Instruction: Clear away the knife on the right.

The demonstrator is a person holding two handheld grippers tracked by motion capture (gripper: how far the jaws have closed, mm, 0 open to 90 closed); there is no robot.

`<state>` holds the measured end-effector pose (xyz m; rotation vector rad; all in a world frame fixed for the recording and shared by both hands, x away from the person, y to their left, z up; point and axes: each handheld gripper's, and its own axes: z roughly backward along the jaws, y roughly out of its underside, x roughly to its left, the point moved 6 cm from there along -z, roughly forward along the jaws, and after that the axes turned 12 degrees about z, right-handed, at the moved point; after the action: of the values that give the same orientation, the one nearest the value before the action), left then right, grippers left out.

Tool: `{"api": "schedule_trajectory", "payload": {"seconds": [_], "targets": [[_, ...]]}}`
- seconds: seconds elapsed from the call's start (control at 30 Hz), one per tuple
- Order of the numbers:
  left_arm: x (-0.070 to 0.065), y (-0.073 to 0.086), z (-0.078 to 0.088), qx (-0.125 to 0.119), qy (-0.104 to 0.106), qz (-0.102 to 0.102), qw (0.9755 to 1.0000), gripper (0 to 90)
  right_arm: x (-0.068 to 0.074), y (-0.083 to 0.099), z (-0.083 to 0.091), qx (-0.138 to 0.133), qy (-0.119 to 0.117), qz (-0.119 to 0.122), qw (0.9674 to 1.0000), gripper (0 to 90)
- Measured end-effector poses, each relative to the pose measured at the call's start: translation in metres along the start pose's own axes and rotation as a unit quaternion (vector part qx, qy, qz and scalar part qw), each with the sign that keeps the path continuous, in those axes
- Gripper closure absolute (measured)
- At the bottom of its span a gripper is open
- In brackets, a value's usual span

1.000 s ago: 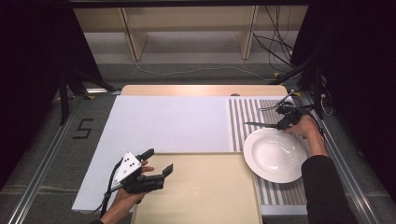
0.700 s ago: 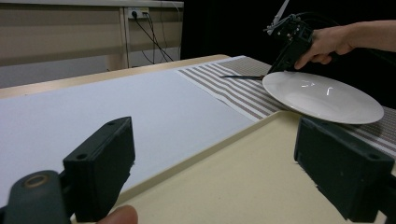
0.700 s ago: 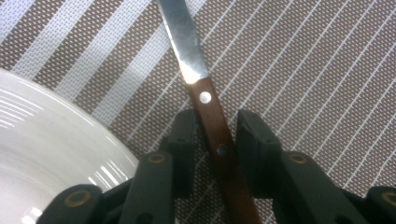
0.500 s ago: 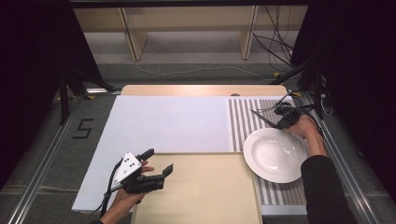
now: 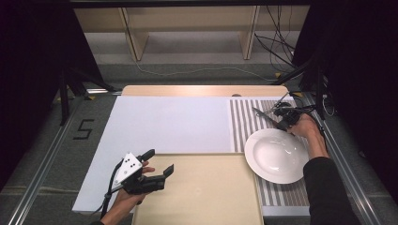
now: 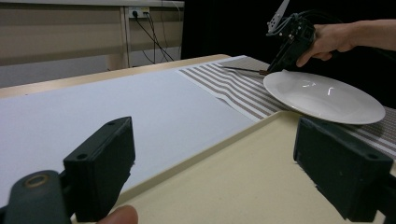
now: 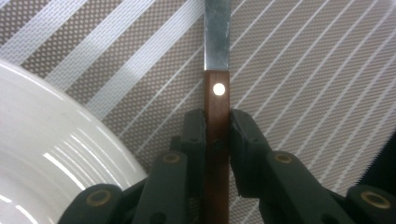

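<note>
At the left of the high view, the left gripper (image 5: 157,165) is held low at the near left corner of the cream tray (image 5: 206,206), its jaws standing wide apart with nothing between them; in the left gripper view the two black jaws frame the tray's bare surface and the white mat (image 6: 93,107) beyond it. The white mat covers the middle of the table, and the striped placemat (image 5: 244,126) lies against its right edge. One white plate (image 5: 277,154) rests on the striped placemat, just beside the tray's far right corner. Farther right, the right gripper (image 5: 281,123) is clamped on the wooden handle of a knife (image 7: 217,70); in the right gripper view the jaws press both sides of the handle just below its rivet, and the steel blade runs straight ahead along the gripper's own line. The knife's long axis extends from the gripper toward the far left over the stripes, and the knife sits just beyond the plate's far rim, apparently clear of the plate. The plate lies toward the person from the knife, so the right hand (image 5: 307,129) is much the nearer hand to both. Count: one knife, one plate, one tray, one white mat, one striped placemat, two grippers.
</note>
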<state>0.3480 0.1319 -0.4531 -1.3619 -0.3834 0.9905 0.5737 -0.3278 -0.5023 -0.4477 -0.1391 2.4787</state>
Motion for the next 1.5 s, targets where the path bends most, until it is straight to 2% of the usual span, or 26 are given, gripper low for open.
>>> {"api": "schedule_trajectory", "payload": {"seconds": [0.17, 0.27, 0.4, 0.47, 0.6, 0.83, 0.93, 0.97, 1.07, 1.17, 1.23, 1.3, 1.5], "targets": [[0.0, 0.0, 0.0, 0.001, 0.0, -0.001, 1.0, 12.5, -0.005, -0.002, 0.011, -0.017, 0.03, 0.004, 0.9994, 77.6], [0.0, 0.0, 0.0, 0.0, -0.001, -0.002, 1.0, 12.5, -0.009, -0.004, 0.022, -0.048, 0.038, -0.015, 0.998, 77.6], [0.0, 0.0, 0.0, 0.0, -0.002, -0.001, 1.0, 12.5, -0.007, -0.007, 0.042, -0.083, 0.045, -0.014, 0.9954, 77.5], [0.0, 0.0, 0.0, 0.001, -0.002, -0.001, 1.0, 12.5, -0.001, -0.01, 0.052, -0.106, 0.043, -0.012, 0.9934, 77.5], [0.0, 0.0, 0.0, 0.0, -0.003, -0.002, 1.0, 12.5, 0.017, -0.018, 0.068, -0.132, 0.042, 0.004, 0.9904, 77.5], [0.0, -0.001, 0.001, -0.002, -0.004, 0.0, 1.0, 12.5, 0.043, -0.024, 0.083, -0.157, 0.05, 0.027, 0.986, 77.5], [0.0, -0.001, 0.001, -0.003, -0.004, -0.001, 1.0, 12.4, 0.053, -0.025, 0.09, -0.181, 0.044, 0.019, 0.9824, 77.5], [0.0, -0.001, 0.001, -0.003, -0.004, -0.001, 1.0, 12.4, 0.053, -0.025, 0.09, -0.181, 0.044, 0.019, 0.9824, 77.5], [0.0, 0.0, 0.001, -0.001, -0.004, -0.002, 1.0, 12.4, 0.066, -0.025, 0.096, -0.21, 0.029, 0.005, 0.9774, 77.5], [-0.001, 0.0, 0.001, -0.002, -0.005, -0.004, 1.0, 12.3, 0.073, -0.024, 0.1, -0.212, 0.022, 0.005, 0.977, 77.5], [-0.001, -0.002, 0.002, -0.004, -0.004, -0.006, 1.0, 12.3, 0.079, -0.023, 0.108, -0.234, 0.014, -0.005, 0.9722, 77.5], [-0.001, -0.002, 0.003, -0.006, -0.006, -0.004, 1.0, 12.3, 0.086, -0.021, 0.113, -0.244, 0.006, -0.01, 0.9697, 77.5], [-0.001, -0.002, 0.003, -0.006, -0.006, -0.003, 1.0, 12.2, 0.105, -0.016, 0.114, -0.254, -0.014, -0.016, 0.9669, 77.5]]}}
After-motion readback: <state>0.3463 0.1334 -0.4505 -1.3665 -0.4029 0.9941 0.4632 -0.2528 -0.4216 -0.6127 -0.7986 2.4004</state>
